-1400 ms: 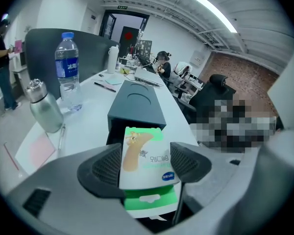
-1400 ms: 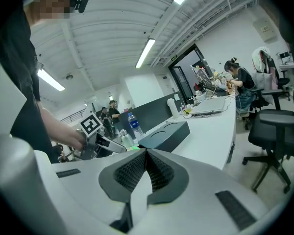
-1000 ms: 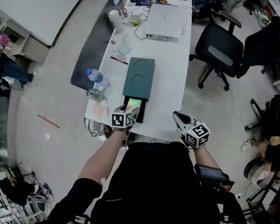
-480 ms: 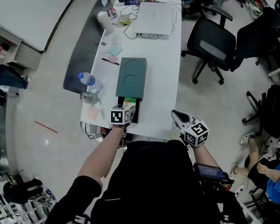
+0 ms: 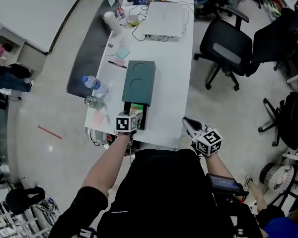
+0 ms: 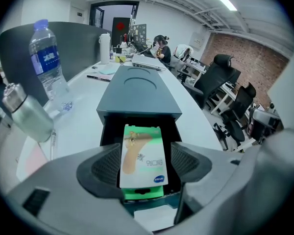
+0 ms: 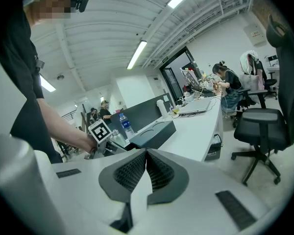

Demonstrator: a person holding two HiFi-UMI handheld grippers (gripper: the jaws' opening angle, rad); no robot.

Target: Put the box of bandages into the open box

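The box of bandages (image 6: pixel 143 155), white and green with a foot printed on it, sits between the jaws of my left gripper (image 6: pixel 144 166), which is shut on its two sides. It hangs just over the pulled-out drawer of the dark green open box (image 6: pixel 137 92). In the head view the left gripper (image 5: pixel 133 115) is at the near end of that dark green box (image 5: pixel 140 82), and only a green sliver of the bandage box shows. My right gripper (image 5: pixel 187 122) hangs off the table's near right corner, shut with nothing in it (image 7: pixel 146 164).
A water bottle (image 5: pixel 93 83) and a metal flask (image 5: pixel 92 101) stand left of the green box, beside a pink note (image 5: pixel 98 118). A laptop (image 5: pixel 164 20) and cables lie at the table's far end. Office chairs (image 5: pixel 226 46) stand to the right.
The head camera has shifted, so the table sits a little further left in the picture. The left gripper stays at the drawer with the bandage box. The right gripper has not moved.
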